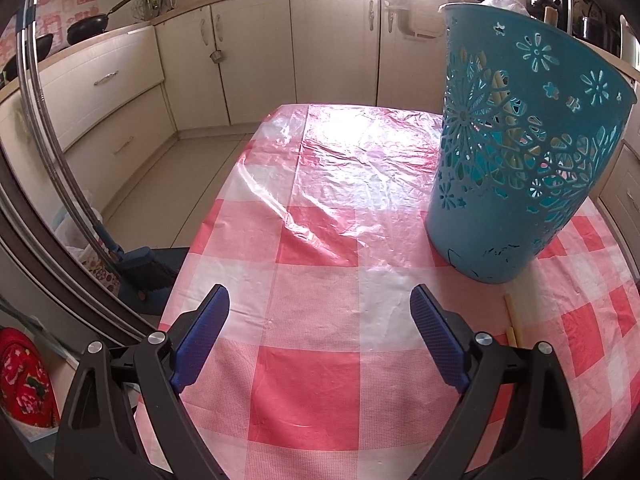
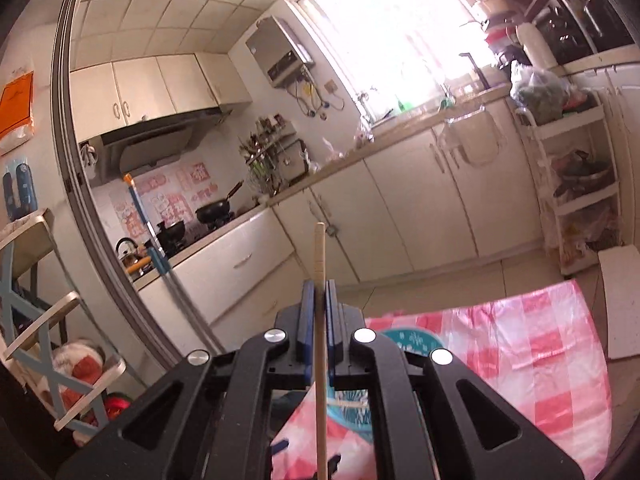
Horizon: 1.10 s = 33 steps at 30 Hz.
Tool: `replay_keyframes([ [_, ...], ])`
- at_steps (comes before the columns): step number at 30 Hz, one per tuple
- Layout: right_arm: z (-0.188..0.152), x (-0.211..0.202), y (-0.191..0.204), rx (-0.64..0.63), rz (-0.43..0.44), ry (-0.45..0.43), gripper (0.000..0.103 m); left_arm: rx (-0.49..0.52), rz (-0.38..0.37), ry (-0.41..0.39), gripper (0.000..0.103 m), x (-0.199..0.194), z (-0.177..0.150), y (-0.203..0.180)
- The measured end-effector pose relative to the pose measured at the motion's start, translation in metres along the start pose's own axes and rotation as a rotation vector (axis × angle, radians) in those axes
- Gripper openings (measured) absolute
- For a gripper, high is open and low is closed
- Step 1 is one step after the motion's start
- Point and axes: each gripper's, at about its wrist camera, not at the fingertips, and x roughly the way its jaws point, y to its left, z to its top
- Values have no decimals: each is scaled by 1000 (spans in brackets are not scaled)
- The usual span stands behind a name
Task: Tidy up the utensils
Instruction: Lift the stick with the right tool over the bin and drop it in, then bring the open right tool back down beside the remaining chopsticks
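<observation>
My right gripper (image 2: 319, 294) is shut on a pale wooden chopstick (image 2: 320, 360). The stick stands nearly upright between the blue pads, its top end above them, and it hangs high over the table. Below it, in the right wrist view, the teal basket (image 2: 412, 340) shows partly behind the gripper. In the left wrist view the same teal cut-out basket (image 1: 516, 152) stands on the red-and-white checked tablecloth (image 1: 320, 260), with pale sticks visible through its holes. Two more pale chopsticks (image 1: 512, 320) lie on the cloth just below the basket. My left gripper (image 1: 320, 312) hovers open above the cloth, nothing between its fingers.
Cream kitchen cabinets (image 1: 256, 64) run along the far wall, with a black wok (image 1: 86, 28) on the counter. A dustpan and brush (image 1: 148, 268) sit on the floor left of the table. A white shelf rack (image 2: 576, 184) stands at the right.
</observation>
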Motion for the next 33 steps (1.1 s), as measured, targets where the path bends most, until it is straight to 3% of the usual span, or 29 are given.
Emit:
replay_keyframes([
  [6, 7, 42, 7, -86, -177, -124, 6, -14, -15, -1, 88, 0, 0, 3],
  [10, -15, 64, -2, -153, -276, -102, 6, -25, -27, -1, 88, 0, 0, 6],
  [19, -48, 57, -22, -174, -289, 4, 8, -24, -30, -7, 88, -1, -1, 5],
  [27, -69, 8, -17, -166, -281, 30, 29, -41, -33, 5, 88, 1, 0, 8],
  [30, -97, -14, -15, -171, -295, 115, 30, -43, -33, 9, 88, 2, 1, 8],
  [33, -140, -18, -20, -164, -311, 306, 29, -45, -31, 9, 88, 2, 1, 9],
])
